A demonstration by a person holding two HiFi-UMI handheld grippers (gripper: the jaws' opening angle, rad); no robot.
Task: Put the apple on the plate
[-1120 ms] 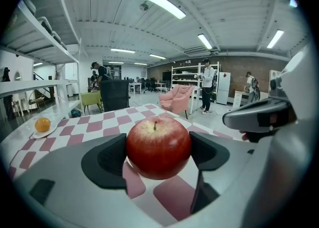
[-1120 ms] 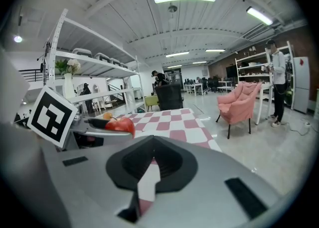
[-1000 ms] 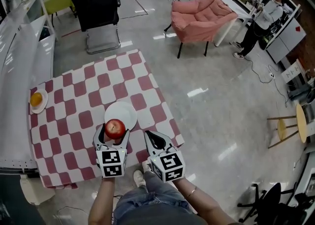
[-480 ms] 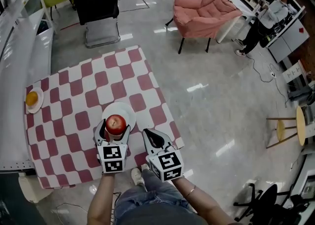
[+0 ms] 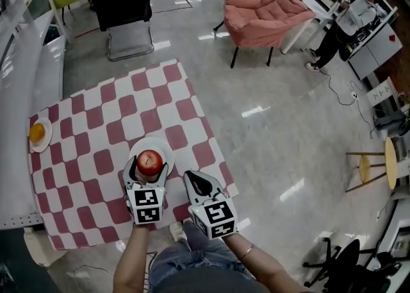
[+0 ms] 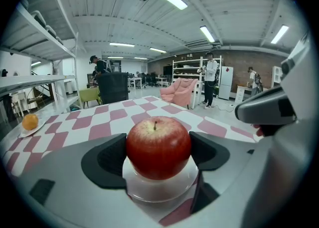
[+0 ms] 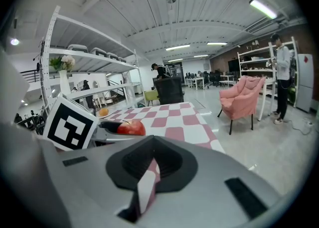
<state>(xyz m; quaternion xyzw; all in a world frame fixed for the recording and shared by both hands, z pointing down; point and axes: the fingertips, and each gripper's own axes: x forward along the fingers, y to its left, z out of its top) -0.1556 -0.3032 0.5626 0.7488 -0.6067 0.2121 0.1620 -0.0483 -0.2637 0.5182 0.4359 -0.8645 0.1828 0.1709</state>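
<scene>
Your left tongs clamp the apple, stem pointing straight up, over the plate. Your right tongs, right of the plate, are pressed together, empty.

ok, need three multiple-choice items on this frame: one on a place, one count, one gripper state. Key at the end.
1. Where is the apple?
A. On the pink armchair
B. Between the left gripper's fingers, over the white plate
C. On the floor by the black chair

2. How many plates lie on the checked cloth?
A. One
B. Two
C. Four

3. How is the right gripper?
A. Wide open
B. Shut on the apple
C. Shut, holding nothing

Key:
1 B: the left gripper view shows the apple between the fingers with the plate below.
2 B: the white plate under the apple, plus a small plate with an orange at the cloth's left edge.
3 C: the right gripper view shows its fingers together with nothing held between them.
</scene>
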